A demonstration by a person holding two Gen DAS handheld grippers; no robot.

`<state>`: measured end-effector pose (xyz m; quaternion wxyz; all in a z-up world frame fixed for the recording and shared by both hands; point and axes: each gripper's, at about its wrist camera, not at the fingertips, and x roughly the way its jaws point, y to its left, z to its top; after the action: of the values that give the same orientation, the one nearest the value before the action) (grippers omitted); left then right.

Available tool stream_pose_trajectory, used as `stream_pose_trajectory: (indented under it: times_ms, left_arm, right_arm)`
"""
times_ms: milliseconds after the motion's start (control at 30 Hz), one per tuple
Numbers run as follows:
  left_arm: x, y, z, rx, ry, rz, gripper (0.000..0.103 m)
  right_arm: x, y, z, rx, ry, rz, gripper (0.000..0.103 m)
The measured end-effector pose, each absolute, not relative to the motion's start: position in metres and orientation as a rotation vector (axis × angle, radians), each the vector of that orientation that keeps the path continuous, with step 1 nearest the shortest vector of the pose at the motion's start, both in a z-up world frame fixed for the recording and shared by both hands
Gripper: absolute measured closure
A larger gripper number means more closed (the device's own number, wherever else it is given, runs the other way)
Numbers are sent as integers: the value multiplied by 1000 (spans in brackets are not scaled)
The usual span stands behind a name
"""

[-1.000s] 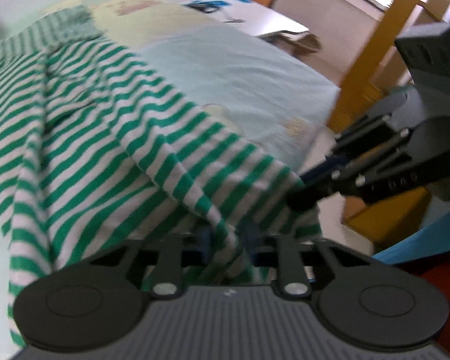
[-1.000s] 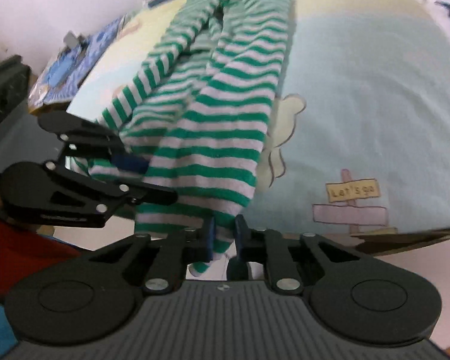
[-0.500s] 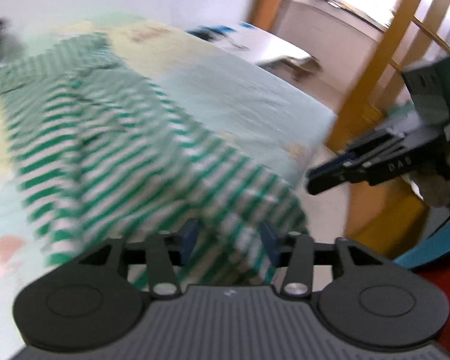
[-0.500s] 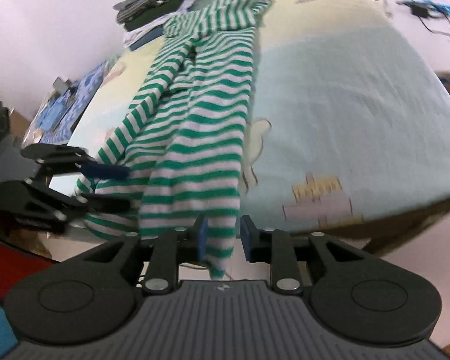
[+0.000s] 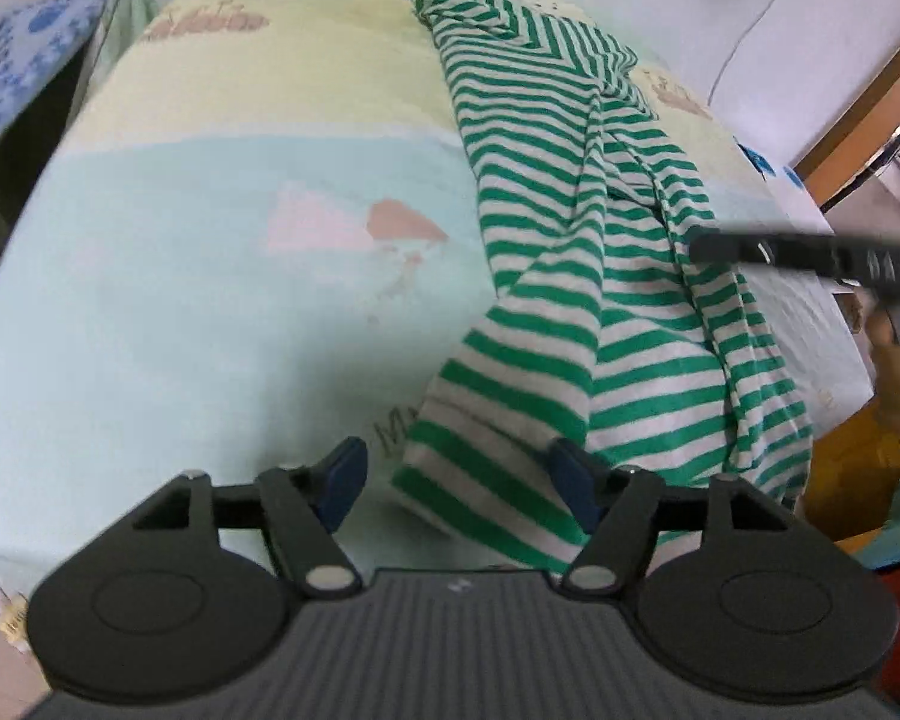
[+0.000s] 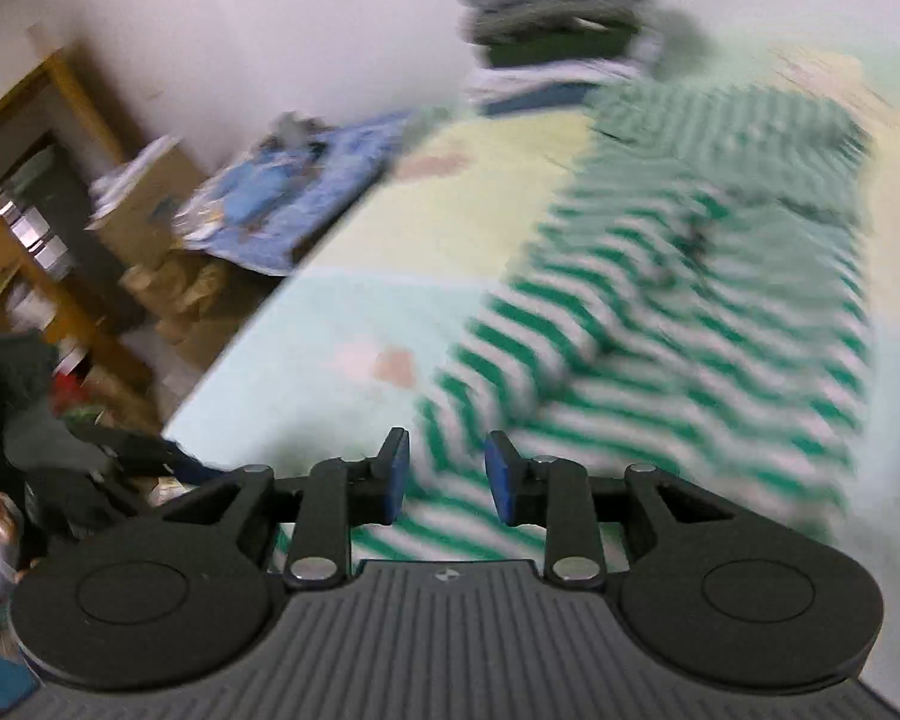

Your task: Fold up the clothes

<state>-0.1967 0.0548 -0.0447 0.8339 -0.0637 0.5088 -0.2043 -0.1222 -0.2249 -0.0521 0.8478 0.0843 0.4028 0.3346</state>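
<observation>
A green-and-white striped garment (image 5: 594, 276) lies stretched lengthwise on the bed, its near hem bunched by the bed's front edge. My left gripper (image 5: 459, 477) is open, its blue pads on either side of the hem, above it. In the blurred right wrist view the same garment (image 6: 678, 324) lies ahead. My right gripper (image 6: 447, 477) is open with a narrow gap, holding nothing, just over the hem. The right gripper's black fingers (image 5: 810, 255) cross the garment's right side in the left wrist view. The left gripper (image 6: 132, 450) shows at lower left.
The bed has a pale green and yellow cartoon sheet (image 5: 222, 252). A stack of folded clothes (image 6: 558, 30) sits at its far end by the wall. A blue patterned surface (image 6: 294, 198) and wooden shelves (image 6: 36, 192) stand left of the bed.
Both grippers have let go of the garment's hem and opened. The garment has dropped onto the bed. Both cameras have swung, the left gripper toward the bed's left side.
</observation>
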Motion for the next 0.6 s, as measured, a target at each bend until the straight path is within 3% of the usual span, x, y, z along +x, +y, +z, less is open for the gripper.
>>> stream_pose_trajectory:
  times_ms: [167, 233, 300, 400, 600]
  left_arm:
    - [-206, 53, -48, -160, 1051, -444, 36]
    - [-208, 51, -51, -201, 1042, -447, 54]
    - [-209, 50, -53, -248, 1039, -456, 74]
    - [-214, 47, -45, -268, 1020, -472, 86]
    - [-217, 24, -26, -266, 1007, -637, 86]
  right_arm:
    - [-103, -171, -59, -63, 895, 761, 66]
    - [-101, -155, -66, -170, 880, 724, 66]
    - [-99, -153, -76, -199, 919, 732, 75]
    - [-100, -163, -81, -175, 976, 750, 80]
    - [-116, -197, -73, -192, 1043, 709, 79]
